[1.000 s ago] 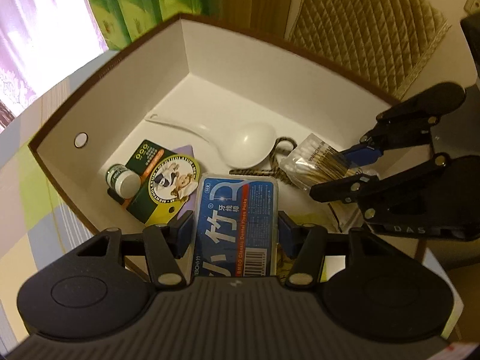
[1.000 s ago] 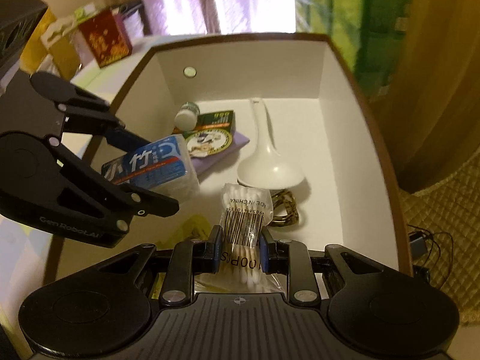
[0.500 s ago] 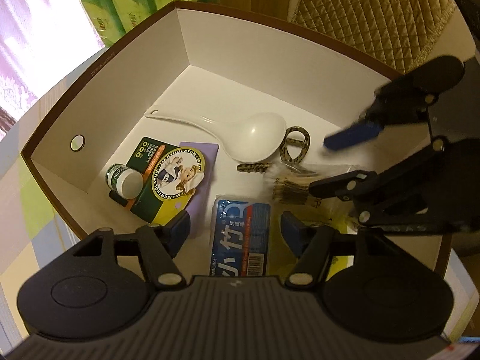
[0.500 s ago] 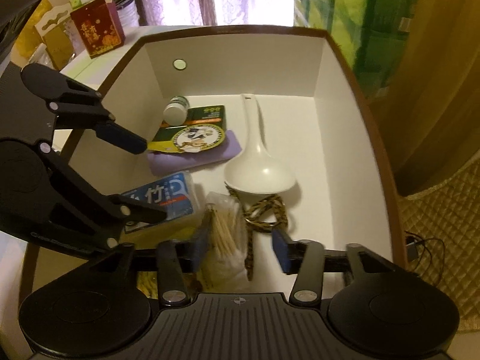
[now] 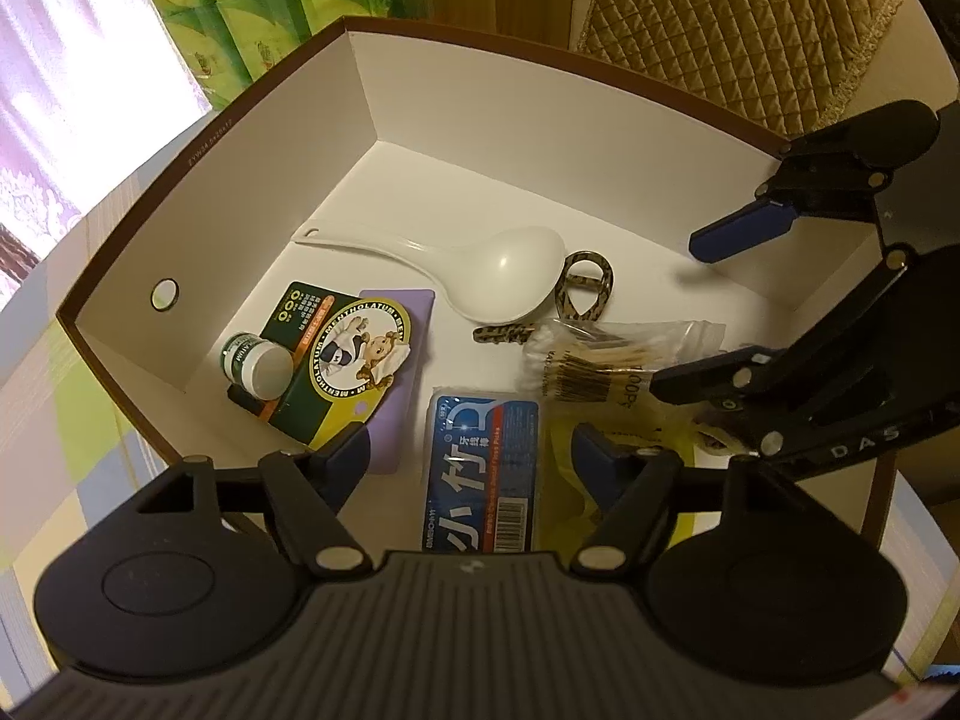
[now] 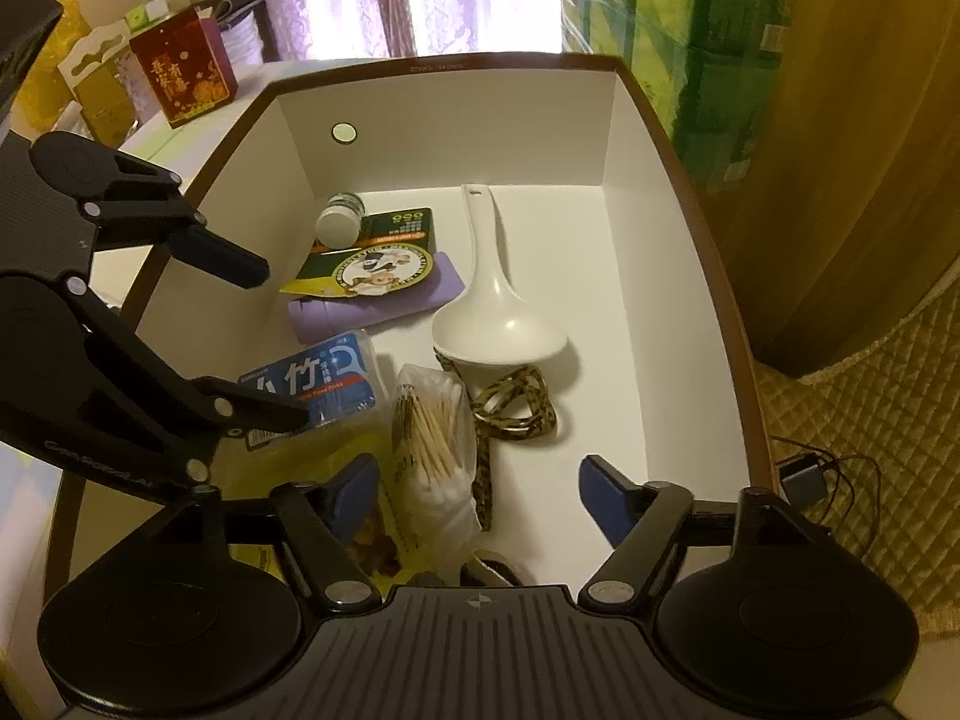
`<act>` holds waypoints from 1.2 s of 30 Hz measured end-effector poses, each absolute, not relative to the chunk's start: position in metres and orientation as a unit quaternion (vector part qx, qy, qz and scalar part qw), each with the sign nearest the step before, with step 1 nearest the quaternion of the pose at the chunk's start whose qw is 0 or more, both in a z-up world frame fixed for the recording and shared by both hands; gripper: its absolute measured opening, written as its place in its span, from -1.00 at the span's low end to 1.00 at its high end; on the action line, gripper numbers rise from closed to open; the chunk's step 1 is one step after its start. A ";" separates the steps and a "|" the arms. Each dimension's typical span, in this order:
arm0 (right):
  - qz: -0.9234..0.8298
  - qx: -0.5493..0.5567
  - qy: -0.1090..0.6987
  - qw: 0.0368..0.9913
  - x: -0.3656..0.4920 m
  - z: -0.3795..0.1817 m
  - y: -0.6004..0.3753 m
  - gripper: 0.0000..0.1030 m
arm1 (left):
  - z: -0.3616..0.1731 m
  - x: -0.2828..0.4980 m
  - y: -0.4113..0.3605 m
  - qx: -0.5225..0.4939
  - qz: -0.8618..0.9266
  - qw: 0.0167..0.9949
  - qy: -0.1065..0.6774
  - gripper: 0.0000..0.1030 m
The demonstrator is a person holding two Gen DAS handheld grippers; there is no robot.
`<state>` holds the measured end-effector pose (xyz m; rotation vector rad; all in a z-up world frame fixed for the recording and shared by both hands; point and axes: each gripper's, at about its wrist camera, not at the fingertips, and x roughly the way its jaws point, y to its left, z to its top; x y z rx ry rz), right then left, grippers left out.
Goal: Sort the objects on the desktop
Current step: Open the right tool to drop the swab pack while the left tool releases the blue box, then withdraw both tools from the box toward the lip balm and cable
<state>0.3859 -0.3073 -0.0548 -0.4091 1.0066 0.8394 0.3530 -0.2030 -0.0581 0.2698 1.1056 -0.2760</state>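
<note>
A white box with a brown rim (image 5: 240, 96) (image 6: 690, 138) holds the sorted things. A blue floss-pick box (image 5: 483, 474) (image 6: 312, 387) lies on its floor below my open left gripper (image 5: 471, 453). A bag of cotton swabs (image 5: 606, 363) (image 6: 435, 450) lies beside it, below my open right gripper (image 6: 480, 492). Also inside are a white spoon (image 5: 498, 276) (image 6: 492, 312), a leopard-print band (image 5: 579, 294) (image 6: 510, 414), a green Mentholatum pack (image 5: 336, 360) (image 6: 375, 258) on a purple pad, and a small white-capped jar (image 5: 258, 360) (image 6: 339, 219).
A yellow bag (image 5: 600, 468) (image 6: 300, 468) lies at the box's near end. A red carton (image 6: 183, 75) and other packages stand on the table left of the box. Green packs (image 5: 240, 6) and a quilted cushion (image 5: 732, 24) lie behind it. A cable and plug (image 6: 804, 474) lie at right.
Both grippers opened. The floss-pick box and the cotton swab bag dropped onto the box floor, and both grippers have drawn back and up from them.
</note>
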 end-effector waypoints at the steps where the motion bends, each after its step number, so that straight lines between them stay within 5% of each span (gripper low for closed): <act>1: 0.390 -0.187 0.466 0.772 0.385 -0.054 -0.309 0.48 | -0.057 0.352 -0.203 0.130 -0.131 0.834 0.520 0.41; 7: 0.404 -0.188 0.452 0.772 0.368 -0.042 -0.317 0.97 | -0.048 0.339 -0.203 0.127 -0.132 0.841 0.510 0.71; 14: 0.404 -0.189 0.417 0.792 0.337 -0.018 -0.332 0.97 | -0.021 0.307 -0.205 0.130 -0.135 0.859 0.477 0.93; 36: 0.340 -0.102 0.397 0.846 0.240 0.019 -0.350 0.97 | 0.028 0.199 -0.163 0.064 -0.099 0.893 0.434 0.94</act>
